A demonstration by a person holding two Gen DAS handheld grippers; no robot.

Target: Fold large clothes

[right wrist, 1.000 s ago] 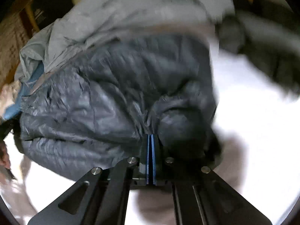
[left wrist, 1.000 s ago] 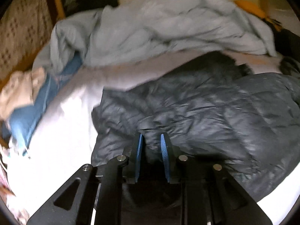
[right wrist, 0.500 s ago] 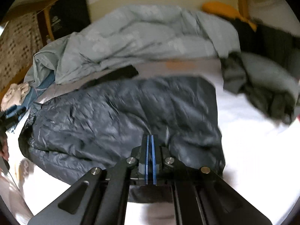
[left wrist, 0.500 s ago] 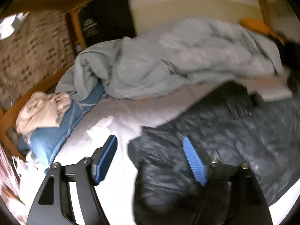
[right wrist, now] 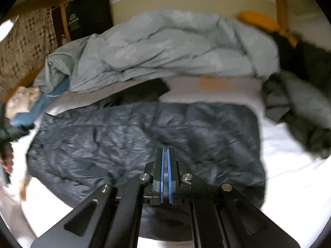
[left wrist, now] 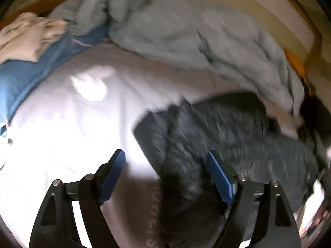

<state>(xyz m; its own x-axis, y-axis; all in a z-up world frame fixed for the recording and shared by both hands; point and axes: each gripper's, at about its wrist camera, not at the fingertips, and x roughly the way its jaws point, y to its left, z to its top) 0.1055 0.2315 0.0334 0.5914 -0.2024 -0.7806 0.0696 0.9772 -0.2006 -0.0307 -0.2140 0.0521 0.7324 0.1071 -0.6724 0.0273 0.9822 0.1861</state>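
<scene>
Left wrist view: left claw [left wrist: 165, 165] wide and opening further, blue pads [left wrist: 219, 177] apart, nothing pressed between them. Dark puffer jacket [left wrist: 238, 136] on white bed sheet [left wrist: 62, 134], spread from 6 o'clock toward 3 o'clock; its near end between the pads, contact not discernible. Pale blue duvet [left wrist: 186, 33] bunched from 12 to 2 o'clock. Blue garment [left wrist: 18, 76] at 9 o'clock, cream cloth [left wrist: 26, 35] on top at 10 o'clock. Heavy motion blur; quilting detail lost. Lower right rim unreadable.

Right wrist view: right claw [right wrist: 164, 177] fully closed, pads together, nothing visibly gripped. Jacket [right wrist: 144, 136] laid flat across the frame centre, full outline visible here only; near edge hidden behind the claw body. Duvet [right wrist: 165, 49] at 12 o'clock. Shown here only: grey-green garment [right wrist: 300, 111] at 3 o'clock, orange item [right wrist: 262, 23] at 1 o'clock, black case [right wrist: 86, 12] at 11 o'clock. Left edge at 9 o'clock blurred, contents unidentifiable.
</scene>
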